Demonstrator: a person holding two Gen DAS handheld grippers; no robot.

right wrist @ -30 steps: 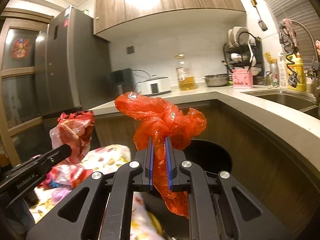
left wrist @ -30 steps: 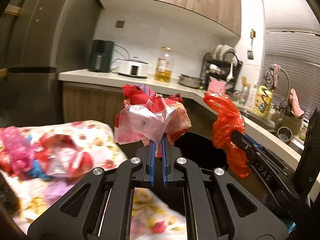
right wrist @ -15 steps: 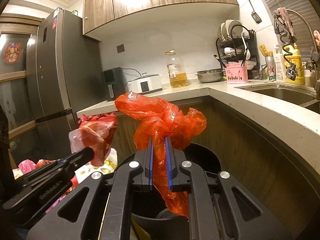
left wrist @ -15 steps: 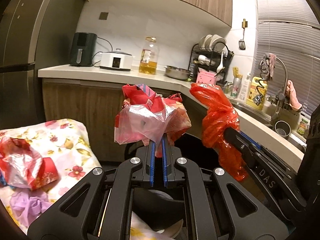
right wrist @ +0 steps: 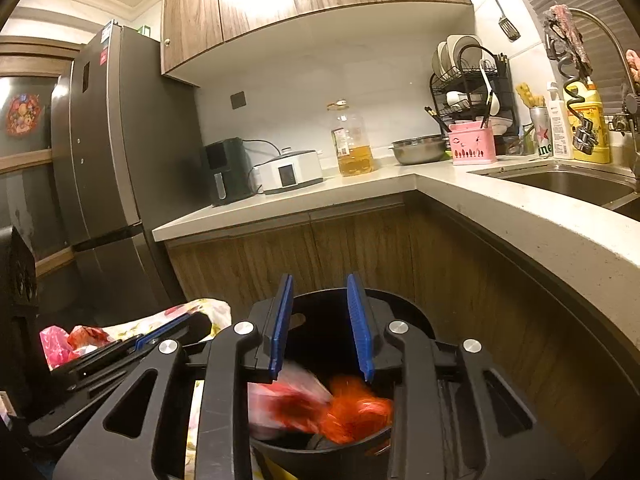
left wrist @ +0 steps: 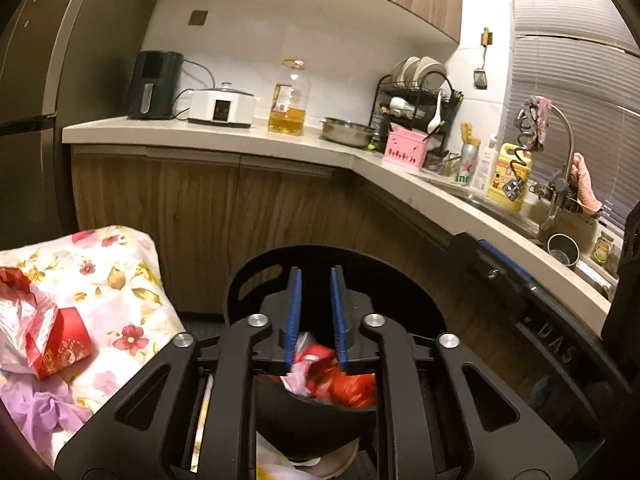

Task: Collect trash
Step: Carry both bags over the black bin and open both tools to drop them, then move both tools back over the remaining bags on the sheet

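Left wrist view: the left gripper (left wrist: pixel 316 300) is seen above a black bin (left wrist: pixel 404 280), its jaws opening with nothing pressed between the blue pads. A pink and red wrapper bundle (left wrist: pixel 310 368) is seen just below them, inside the bin. The right gripper (right wrist: pixel 320 320) is opening too, and a blurred orange bag (right wrist: pixel 356 412) lies under it in the bin. More trash (left wrist: pixel 44 332) is left on the flowered cloth (left wrist: pixel 120 280), to the left.

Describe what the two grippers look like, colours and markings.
Both the left gripper and the right gripper are matte black linkage frames with silver pivot bolts and blue pads lining the jaws. White lettering, partly readable as "DAS", runs along the right gripper's side in the left view. No hands or sleeves show.
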